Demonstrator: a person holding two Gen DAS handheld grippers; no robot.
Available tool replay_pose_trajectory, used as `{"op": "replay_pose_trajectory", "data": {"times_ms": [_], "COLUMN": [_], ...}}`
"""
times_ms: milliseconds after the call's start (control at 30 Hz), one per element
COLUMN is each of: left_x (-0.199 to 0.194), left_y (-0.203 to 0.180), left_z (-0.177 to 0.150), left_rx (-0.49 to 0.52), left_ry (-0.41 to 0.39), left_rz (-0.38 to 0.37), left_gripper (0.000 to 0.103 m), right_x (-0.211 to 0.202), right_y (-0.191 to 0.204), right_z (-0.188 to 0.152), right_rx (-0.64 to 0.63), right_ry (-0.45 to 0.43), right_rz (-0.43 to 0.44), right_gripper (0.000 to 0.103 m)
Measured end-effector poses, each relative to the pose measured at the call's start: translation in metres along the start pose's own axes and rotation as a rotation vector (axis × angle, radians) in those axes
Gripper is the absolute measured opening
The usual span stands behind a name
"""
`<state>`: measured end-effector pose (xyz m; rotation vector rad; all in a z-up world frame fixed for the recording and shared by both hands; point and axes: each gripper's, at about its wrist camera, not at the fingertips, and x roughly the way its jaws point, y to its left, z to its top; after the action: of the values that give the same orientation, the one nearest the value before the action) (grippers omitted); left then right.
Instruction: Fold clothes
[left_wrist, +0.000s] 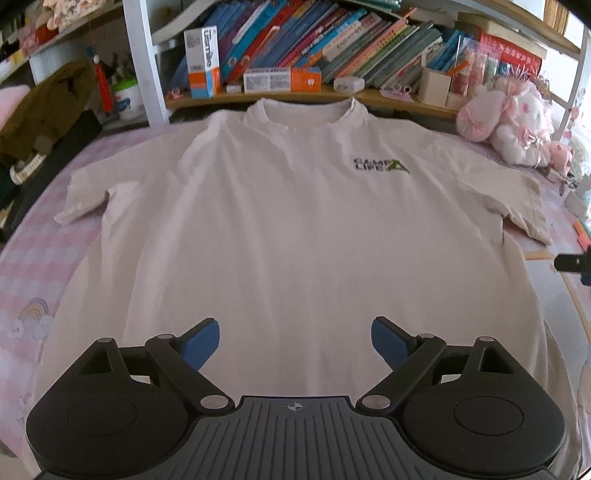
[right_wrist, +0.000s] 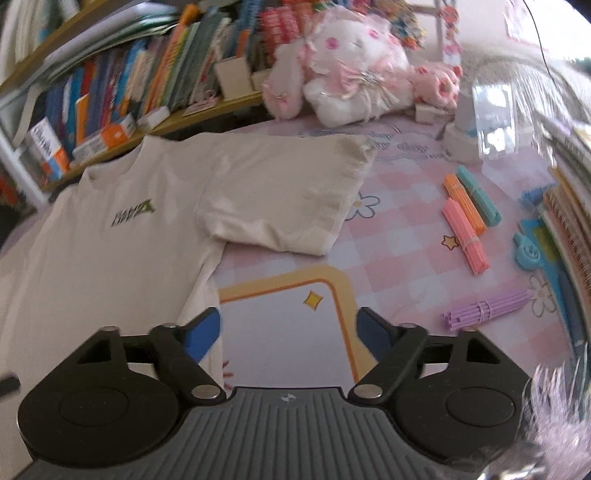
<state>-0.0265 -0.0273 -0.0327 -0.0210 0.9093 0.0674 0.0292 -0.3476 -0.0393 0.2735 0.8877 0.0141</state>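
Note:
A white T-shirt (left_wrist: 288, 221) with a small dark and green chest logo (left_wrist: 380, 165) lies spread flat, face up, on a pink checked mat (left_wrist: 33, 266), collar toward the bookshelf. My left gripper (left_wrist: 295, 341) is open and empty, hovering over the shirt's lower middle. My right gripper (right_wrist: 289, 332) is open and empty, above the mat just right of the shirt's side edge (right_wrist: 207, 280). The shirt (right_wrist: 110, 251) and its right sleeve (right_wrist: 291, 195) show in the right wrist view. The tip of the right gripper shows at the left wrist view's right edge (left_wrist: 572, 263).
A bookshelf (left_wrist: 314, 48) with books and boxes runs behind the collar. A pink and white plush toy (right_wrist: 351, 62) sits at the back right. Bundles of coloured sticks (right_wrist: 465, 232) and notebooks (right_wrist: 565, 236) lie on the mat to the right. Dark clothes (left_wrist: 40, 122) pile at the left.

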Motion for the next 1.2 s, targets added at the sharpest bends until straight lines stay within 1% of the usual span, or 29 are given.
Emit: {"op": "replay_pose_trajectory", "data": {"times_ms": [33,67,167,400,567,700,767,967,1200], "left_x": [0.0,0.001,0.002,0.006,0.013,0.022,0.024,0.027,0.026], "left_y": [0.0,0.0,0.0,0.001,0.003,0.004,0.006,0.009,0.005], "left_z": [0.0,0.0,-0.001,0.004,0.01,0.018,0.019,0.013,0.009], "left_rx": [0.005,0.009,0.024,0.087,0.126,0.125,0.114,0.111,0.157], "left_ry": [0.003,0.005,0.013,0.01,0.003,0.008,0.012,0.046,0.052], "left_rz": [-0.001,-0.002,-0.005,-0.035,-0.074,-0.095,-0.104,-0.135,-0.148], "left_gripper": [0.092,0.092,0.092,0.092,0.092,0.092,0.092,0.092,0.092], "right_x": [0.003,0.007,0.014,0.017,0.017,0.017,0.016,0.014,0.025], "right_y": [-0.004,-0.008,-0.016,-0.023,-0.021,-0.021,-0.022,-0.021,-0.022], "right_z": [0.003,0.006,0.011,0.012,0.008,0.005,0.003,0.001,0.013], "right_rx": [0.023,0.044,0.093,0.182,0.236,0.272,0.29,0.302,0.307], "right_ry": [0.008,0.015,0.017,0.013,0.021,0.02,0.018,0.01,-0.023], "right_rz": [0.005,0.007,0.006,0.021,0.039,0.054,0.056,0.042,0.023], "right_gripper": [0.063,0.06,0.058,0.054,0.053,0.052,0.051,0.047,0.044]}}
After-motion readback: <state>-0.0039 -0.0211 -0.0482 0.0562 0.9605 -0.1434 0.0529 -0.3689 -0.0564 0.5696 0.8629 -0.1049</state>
